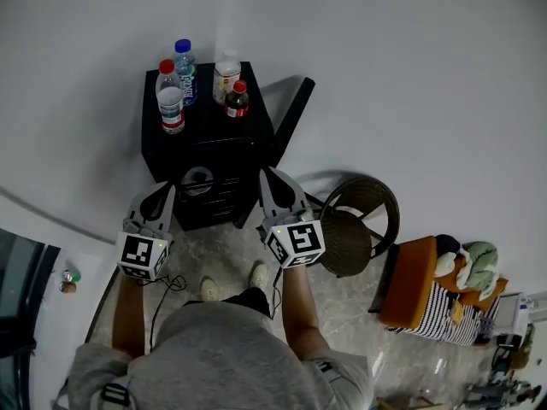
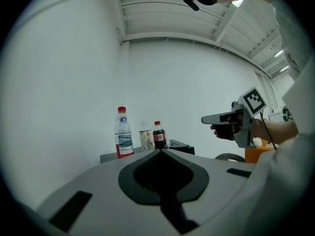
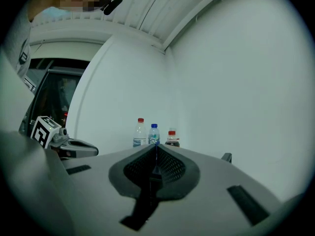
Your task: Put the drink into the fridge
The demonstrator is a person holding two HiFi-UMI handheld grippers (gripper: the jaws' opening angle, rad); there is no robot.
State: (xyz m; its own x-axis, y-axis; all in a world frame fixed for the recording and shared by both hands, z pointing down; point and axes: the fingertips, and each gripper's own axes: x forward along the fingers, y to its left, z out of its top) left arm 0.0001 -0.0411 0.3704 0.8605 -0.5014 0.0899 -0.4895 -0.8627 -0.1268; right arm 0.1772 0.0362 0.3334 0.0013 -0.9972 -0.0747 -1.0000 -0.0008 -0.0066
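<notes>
In the upper centre of the head view, four drinks stand close together on top of the black fridge (image 1: 205, 122): a red-capped water bottle (image 1: 170, 96), a blue-capped bottle (image 1: 184, 68), a pale bottle (image 1: 226, 73) and a cola bottle (image 1: 237, 99). Below them, the left gripper (image 1: 168, 187) and the right gripper (image 1: 265, 172) point toward the fridge. Each has its jaws together with nothing between them, and both are well apart from the bottles.

Probable hazards:
- The bottles are tightly grouped, so a jaw entering for one may topple its neighbour off the edge.
- An approach with the jaws together would push the bottle over.
- A grip near the cap may let a tall bottle swing.
</notes>
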